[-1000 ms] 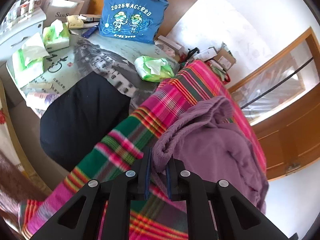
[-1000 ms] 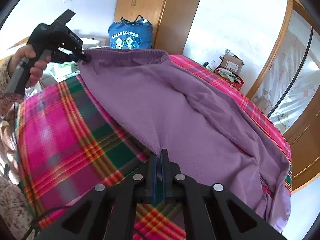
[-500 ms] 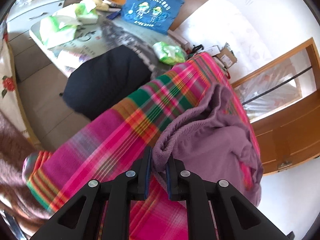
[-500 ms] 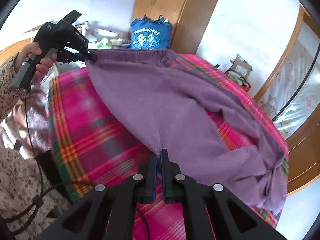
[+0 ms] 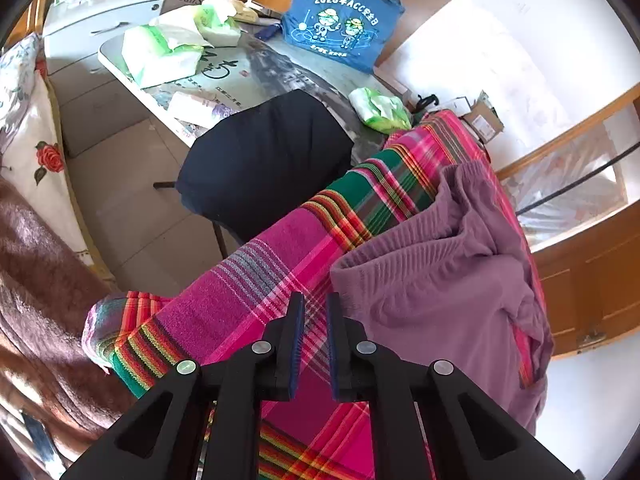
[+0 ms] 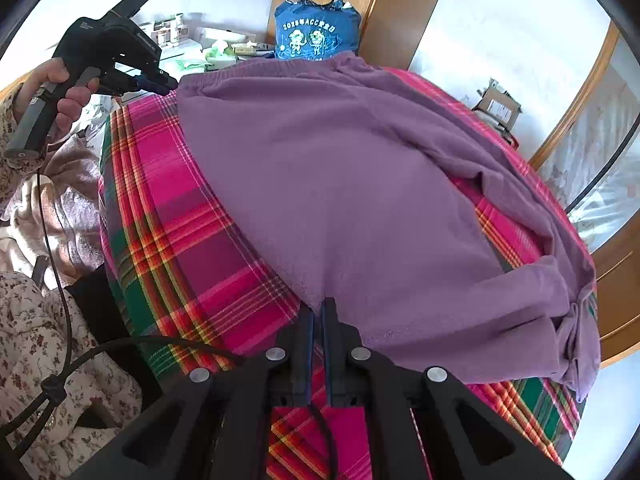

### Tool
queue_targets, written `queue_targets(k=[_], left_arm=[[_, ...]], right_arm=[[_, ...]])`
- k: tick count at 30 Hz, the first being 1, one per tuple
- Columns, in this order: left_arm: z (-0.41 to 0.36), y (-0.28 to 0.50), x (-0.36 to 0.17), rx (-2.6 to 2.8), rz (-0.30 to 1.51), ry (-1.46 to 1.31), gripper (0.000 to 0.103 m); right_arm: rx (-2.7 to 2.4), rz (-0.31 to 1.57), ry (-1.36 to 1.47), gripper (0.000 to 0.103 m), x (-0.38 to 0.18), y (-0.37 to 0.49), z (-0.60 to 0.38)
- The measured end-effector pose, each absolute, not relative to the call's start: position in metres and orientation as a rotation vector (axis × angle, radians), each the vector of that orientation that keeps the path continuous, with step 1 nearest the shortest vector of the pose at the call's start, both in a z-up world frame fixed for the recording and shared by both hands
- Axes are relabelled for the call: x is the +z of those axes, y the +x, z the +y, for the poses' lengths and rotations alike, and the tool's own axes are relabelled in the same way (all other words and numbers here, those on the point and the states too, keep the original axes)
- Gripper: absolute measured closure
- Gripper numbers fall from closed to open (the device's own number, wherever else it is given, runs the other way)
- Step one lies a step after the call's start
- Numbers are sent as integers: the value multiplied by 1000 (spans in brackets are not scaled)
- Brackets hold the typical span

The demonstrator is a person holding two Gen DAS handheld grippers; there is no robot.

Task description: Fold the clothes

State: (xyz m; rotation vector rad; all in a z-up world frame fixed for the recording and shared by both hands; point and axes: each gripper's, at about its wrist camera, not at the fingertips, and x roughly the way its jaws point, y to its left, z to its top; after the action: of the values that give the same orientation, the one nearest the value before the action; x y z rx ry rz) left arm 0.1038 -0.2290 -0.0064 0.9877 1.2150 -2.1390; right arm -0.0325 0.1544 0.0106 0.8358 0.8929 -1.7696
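Note:
A purple knitted garment lies spread over a bed covered by a pink, green and orange plaid blanket. My right gripper is shut on its near edge, low over the blanket. A hand holds my left gripper at the far left, its tips just beside the ribbed waistband corner. In the left wrist view the left gripper has closing jaws with a narrow gap and only plaid blanket between them. The purple garment sits just right of its right finger.
A black chair stands off the bed's edge before a table with tissue packs and a blue bag. A brown blanket lies at the left. A cardboard box and wooden doors are on the far side. A cable hangs by a floral sleeve.
The left gripper has let go of the waistband corner, which now rests on the blanket beside its fingers. Both grippers came down and the garment settled flat on the bed.

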Motion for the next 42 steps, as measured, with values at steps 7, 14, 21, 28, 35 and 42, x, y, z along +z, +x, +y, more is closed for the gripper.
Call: queue_targets(k=[7, 14, 21, 28, 35, 42], left_arm=[[-227, 88, 16, -2215, 1108, 1002, 91], [-237, 84, 31, -2225, 1087, 1002, 86], [-238, 49, 46, -2321, 1168, 1041, 76], [-241, 0, 67, -2388, 1101, 1114, 73], [-247, -55, 88, -2454, 1011, 1155, 67], [-257, -123, 61, -2409, 1073, 1302, 61]], right_arm=[[-1700, 894, 877, 94, 21, -26, 157], [-1686, 803, 900, 94, 57, -43, 170], [-1893, 706, 982, 90, 75, -105, 176], [-2011, 674, 903, 89, 132, -150, 173], [-2060, 600, 807, 70, 189, -201, 155], [-2013, 648, 873, 66, 144, -255, 95]])
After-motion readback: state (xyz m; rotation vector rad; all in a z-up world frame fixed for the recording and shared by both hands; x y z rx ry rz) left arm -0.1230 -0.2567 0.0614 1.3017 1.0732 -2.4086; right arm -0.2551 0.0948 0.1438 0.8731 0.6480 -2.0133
